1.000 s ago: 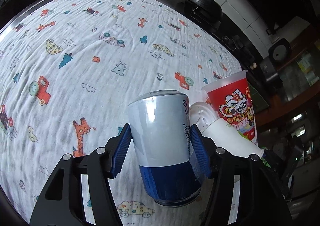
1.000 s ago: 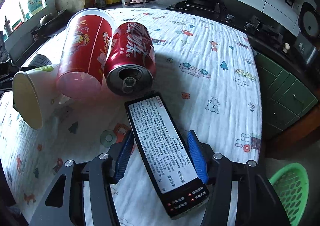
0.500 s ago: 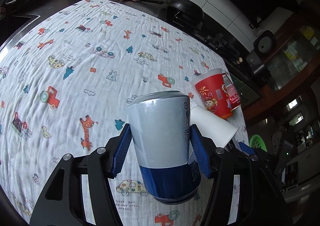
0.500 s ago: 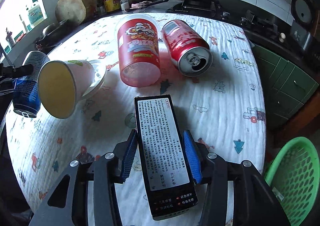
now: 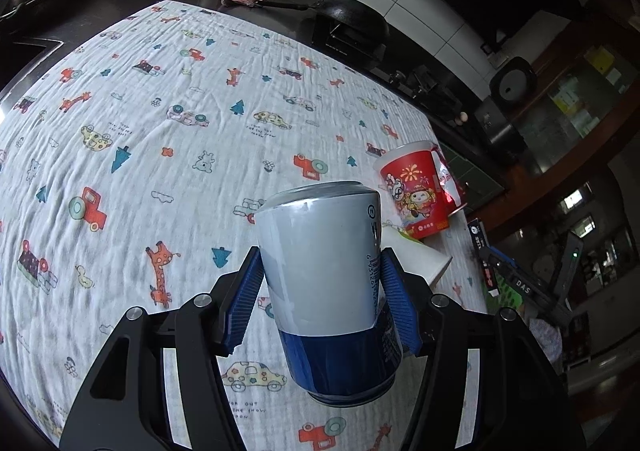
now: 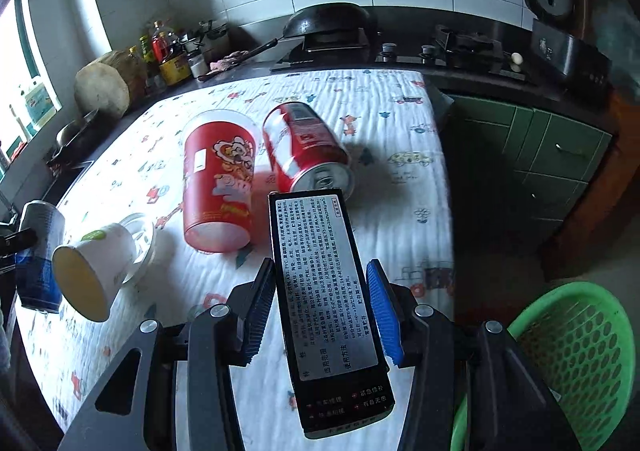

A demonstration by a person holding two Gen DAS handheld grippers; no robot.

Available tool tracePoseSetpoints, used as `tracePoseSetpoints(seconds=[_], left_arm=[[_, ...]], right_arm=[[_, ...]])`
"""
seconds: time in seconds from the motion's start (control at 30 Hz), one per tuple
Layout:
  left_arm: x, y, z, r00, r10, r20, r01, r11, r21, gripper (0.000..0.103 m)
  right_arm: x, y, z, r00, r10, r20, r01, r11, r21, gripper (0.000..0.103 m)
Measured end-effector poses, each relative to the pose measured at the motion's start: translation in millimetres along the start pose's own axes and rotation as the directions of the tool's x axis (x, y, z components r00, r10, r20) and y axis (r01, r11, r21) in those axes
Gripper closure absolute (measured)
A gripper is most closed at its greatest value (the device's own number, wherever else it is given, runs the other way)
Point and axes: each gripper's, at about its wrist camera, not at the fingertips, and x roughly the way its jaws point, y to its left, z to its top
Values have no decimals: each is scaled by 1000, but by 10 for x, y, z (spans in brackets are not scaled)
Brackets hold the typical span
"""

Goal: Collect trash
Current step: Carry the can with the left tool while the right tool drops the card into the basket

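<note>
My left gripper is shut on a silver and blue drink can, held upright above the patterned tablecloth. The same can shows at the left edge of the right wrist view. My right gripper is shut on a long black box with a printed label, raised off the cloth. On the table lie a red printed cup on its side, a red cola can on its side, and a tipped white paper cup beside a clear lid.
A green plastic basket stands on the floor past the table's right edge. Green cabinets, a stove with a black wok and bottles line the back counter. A sink edge borders the table's far left.
The right gripper has lifted the black box and drawn back from the red cup and cola can, and the green basket has come into its view. The left gripper has raised its can a little.
</note>
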Motion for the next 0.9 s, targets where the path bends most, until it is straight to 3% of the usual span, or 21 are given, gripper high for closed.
tracePoseSetpoints(seconds=[0.23,0.53,0.73,0.9], left_arm=[[-141,-178,12,1000,-18,20,17,999,42,45],[-294,-797,-8,993,-116,8,114,983,142,45],[-26,-1471,-83,976,-203,-80,216,952,216,45],[318,-2097,-214,946,-269,-179,311,912,270,45]], right_arm=[[-167,-179,-152,1000,-16,20,15,999,37,57],[-568,-756,-526,988,-153,14,150,982,113,57],[-741,-1330,-887,964,-265,-33,266,945,190,57],[-867,-1698,-1204,947,-314,-64,319,911,260,56]])
